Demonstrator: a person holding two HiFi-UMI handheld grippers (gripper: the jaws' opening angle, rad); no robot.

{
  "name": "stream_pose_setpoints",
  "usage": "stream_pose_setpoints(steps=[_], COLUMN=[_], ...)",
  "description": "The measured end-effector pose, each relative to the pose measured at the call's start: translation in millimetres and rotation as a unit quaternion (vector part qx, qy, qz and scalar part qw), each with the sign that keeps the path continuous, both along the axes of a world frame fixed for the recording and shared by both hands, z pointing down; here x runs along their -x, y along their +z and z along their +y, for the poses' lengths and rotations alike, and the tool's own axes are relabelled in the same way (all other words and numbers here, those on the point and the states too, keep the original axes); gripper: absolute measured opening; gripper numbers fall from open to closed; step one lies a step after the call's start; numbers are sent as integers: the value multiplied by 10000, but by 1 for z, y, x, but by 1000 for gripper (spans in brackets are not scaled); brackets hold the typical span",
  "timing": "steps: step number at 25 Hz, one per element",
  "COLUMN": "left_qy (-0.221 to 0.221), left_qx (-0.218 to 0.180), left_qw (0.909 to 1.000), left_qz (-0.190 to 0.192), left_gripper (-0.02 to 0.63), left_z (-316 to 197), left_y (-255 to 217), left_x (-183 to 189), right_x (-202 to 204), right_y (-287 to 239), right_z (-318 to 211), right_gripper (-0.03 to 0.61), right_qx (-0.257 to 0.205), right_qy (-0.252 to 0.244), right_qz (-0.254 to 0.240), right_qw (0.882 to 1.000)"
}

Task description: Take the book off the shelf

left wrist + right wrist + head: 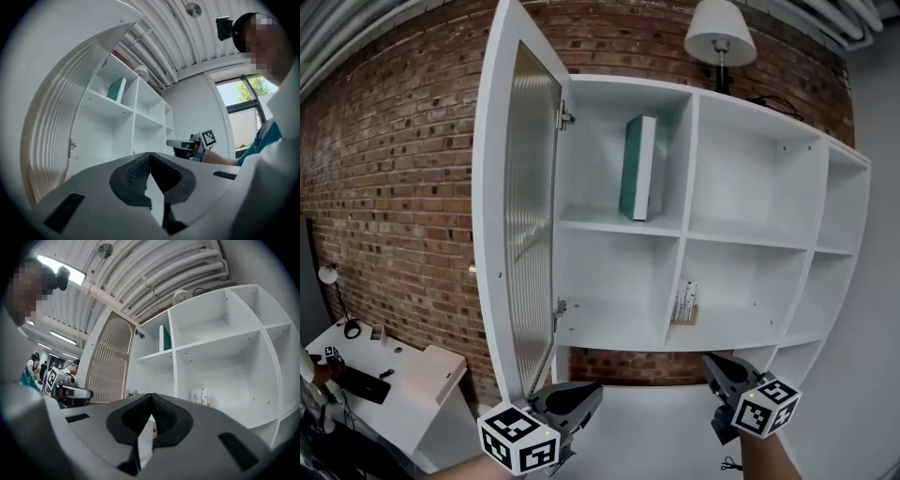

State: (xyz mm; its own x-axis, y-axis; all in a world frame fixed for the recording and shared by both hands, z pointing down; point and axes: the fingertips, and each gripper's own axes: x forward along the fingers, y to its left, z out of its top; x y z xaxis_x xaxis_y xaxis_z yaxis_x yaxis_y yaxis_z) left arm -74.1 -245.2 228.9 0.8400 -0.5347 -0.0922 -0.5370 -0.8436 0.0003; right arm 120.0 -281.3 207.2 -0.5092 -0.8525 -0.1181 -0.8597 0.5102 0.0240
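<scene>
Up in the top-left compartment of the white shelf (750, 234): teal book (637, 169), upright, nearer the right divider, nothing touching it. At the left, ribbed glass door (530, 216) swung wide open. Down low, well short of the shelf: left gripper (584, 396), jaws pressed together, nothing between them. Alongside, right gripper (712, 362), likewise closed tight and empty, tilted up toward the bottom row. In the lower middle compartment, small holder with thin upright items (685, 305). Up top, white lamp (720, 33) against brick wall (394, 169).
</scene>
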Motion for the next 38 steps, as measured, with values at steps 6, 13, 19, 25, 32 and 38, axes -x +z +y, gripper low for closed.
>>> stream_pose_setpoints(steps=[6,13,19,25,32,38], left_qy=[-721,-1503,-1691,-1937,-1957,-2140], left_qx=[-281,-704,-828,-847,-701,-1020], left_qw=[9967,9850,9815,9771,9778,9715], left_qz=[228,481,359,254,278,-101], left_gripper=[14,14,14,14,14,14], left_z=[-13,-23,-31,-50,-65,-65], left_y=[-26,-84,-126,-154,-176,-191], left_x=[-17,-21,-17,-3,10,12], right_x=[-8,9,54,85,101,110], right_y=[-47,-119,-175,-217,-256,-266], right_z=[-26,-51,-78,-123,-172,-208], right_gripper=[21,23,26,114,172,215], right_qx=[-288,-788,-973,-917,-697,-421], right_qy=[-431,-784,-785,-255,219,519], right_qz=[219,536,549,722,628,573], right_qw=[9984,9924,9906,9928,9953,9961])
